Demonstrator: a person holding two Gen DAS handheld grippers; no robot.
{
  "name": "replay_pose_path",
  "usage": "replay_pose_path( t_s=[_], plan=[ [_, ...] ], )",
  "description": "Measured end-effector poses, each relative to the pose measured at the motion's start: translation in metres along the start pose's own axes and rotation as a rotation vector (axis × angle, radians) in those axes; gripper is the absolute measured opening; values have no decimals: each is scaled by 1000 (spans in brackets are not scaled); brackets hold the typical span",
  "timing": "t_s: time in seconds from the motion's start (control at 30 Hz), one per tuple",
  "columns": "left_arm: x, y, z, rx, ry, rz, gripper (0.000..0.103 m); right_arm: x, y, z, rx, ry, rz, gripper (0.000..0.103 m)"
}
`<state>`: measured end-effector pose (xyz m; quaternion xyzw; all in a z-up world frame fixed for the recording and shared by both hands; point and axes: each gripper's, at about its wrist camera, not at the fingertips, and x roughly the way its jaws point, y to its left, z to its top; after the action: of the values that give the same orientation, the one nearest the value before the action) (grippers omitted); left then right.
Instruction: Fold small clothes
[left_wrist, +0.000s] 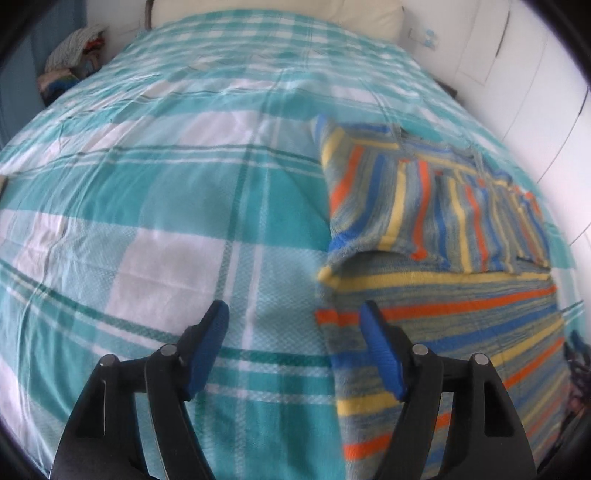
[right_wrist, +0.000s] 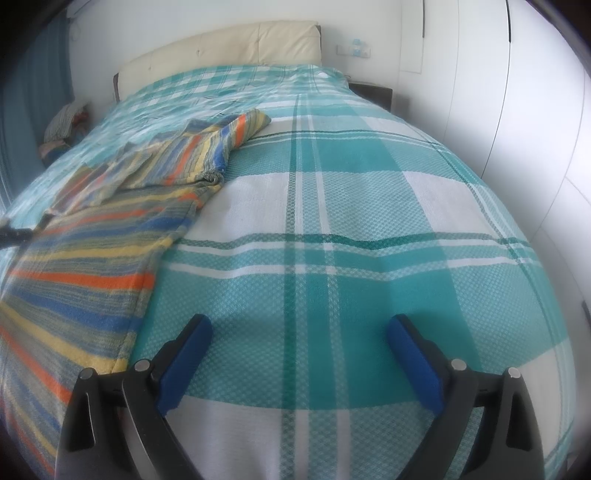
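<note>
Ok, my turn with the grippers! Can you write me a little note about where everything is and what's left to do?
Left gripper: open, holding nothing, just above the striped garment's left edge.
Right gripper: open, holding nothing, over bare checked bedspread, right of the garment.
Garment: lying spread on the bed, both sleeves already folded in across the top.
Done: sleeve folds.
Left: probably fold the body up into a small bundle. Try gripping the near edge first.

The striped knitted sweater (left_wrist: 443, 295) lies flat on the teal-and-white checked bedspread (left_wrist: 166, 221), with a sleeve folded across its top. Behind the bedspread stands the cream padded headboard (right_wrist: 229, 48). A pile of clothes (left_wrist: 70, 62) sits beside the bed's far left corner.
</note>
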<state>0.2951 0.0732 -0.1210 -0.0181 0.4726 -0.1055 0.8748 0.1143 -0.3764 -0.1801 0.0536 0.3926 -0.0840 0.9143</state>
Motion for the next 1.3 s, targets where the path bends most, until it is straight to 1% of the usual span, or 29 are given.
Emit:
replay_pose_path(
  t_s=[0.07, 0.13, 0.3, 0.37, 0.4, 0.43, 0.5, 0.57, 0.6, 0.63, 0.7, 0.77, 0.8, 0.87, 0.9, 0.97, 1.07, 1.17, 1.23, 1.27, 1.3],
  plan=[
    [-5, 5, 12, -11, -10, -44, 75, 0, 0, 0, -1, 0, -2, 96],
    [-6, 7, 28, -16, -18, -68, 75, 1, 0, 0, -1, 0, -1, 96],
    [7, -4, 79, -10, -42, -60, 76, 1, 1, 0, -1, 1, -1, 96],
    [17, -14, 92, 7, -40, -70, 77, 1, 1, 0, 0, 0, -1, 96],
    [22, -18, 96, 18, -36, -71, 80, 1, 1, 0, 0, 1, -1, 96],
    [30, -24, 99, 27, -27, -59, 82, 1, 1, 0, 0, 1, -1, 96],
    [47, -28, 98, 38, -5, 2, 84, 1, 1, 0, -1, 1, -1, 97],
    [67, -26, 90, 50, 37, 90, 84, 1, 1, 0, 0, 1, -1, 97],
    [77, -23, 84, 56, 64, 147, 85, 1, 1, 0, 0, 1, -2, 97],
    [82, -19, 79, 56, 71, 174, 90, 1, 1, 0, 0, 1, -1, 97],
    [72, -9, 75, 22, 29, 160, 92, 1, 1, 0, 0, 1, -2, 97],
    [54, 1, 72, -25, 9, 143, 90, 1, 1, 0, 0, 1, -2, 97],
    [42, 4, 69, -41, -9, 123, 90, 1, 1, 0, 0, 1, -2, 97],
    [13, 10, 57, -61, -48, 61, 91, 1, 2, 0, 0, 1, -2, 97],
    [-1, 13, 49, -63, -58, 27, 92, 1, 2, 0, 0, 1, -2, 97],
    [-28, 14, 29, -48, -62, -8, 93, 1, 2, 0, 0, 1, -3, 97],
    [-59, 13, -1, -24, -62, 7, 94, 1, 2, 0, 0, 1, -2, 97],
    [-85, 13, -35, -68, -58, 38, 98, 1, 2, 1, 0, 2, -2, 97],
    [-93, 14, -57, -107, -58, 15, 99, 1, 2, 0, -1, 1, -3, 97],
    [-92, 14, -66, -122, -57, 1, 99, 1, 3, 0, -2, 1, -6, 97],
    [-88, 15, -72, -134, -57, 4, 99, 1, 3, 0, -3, 0, -8, 97]
  ],
)
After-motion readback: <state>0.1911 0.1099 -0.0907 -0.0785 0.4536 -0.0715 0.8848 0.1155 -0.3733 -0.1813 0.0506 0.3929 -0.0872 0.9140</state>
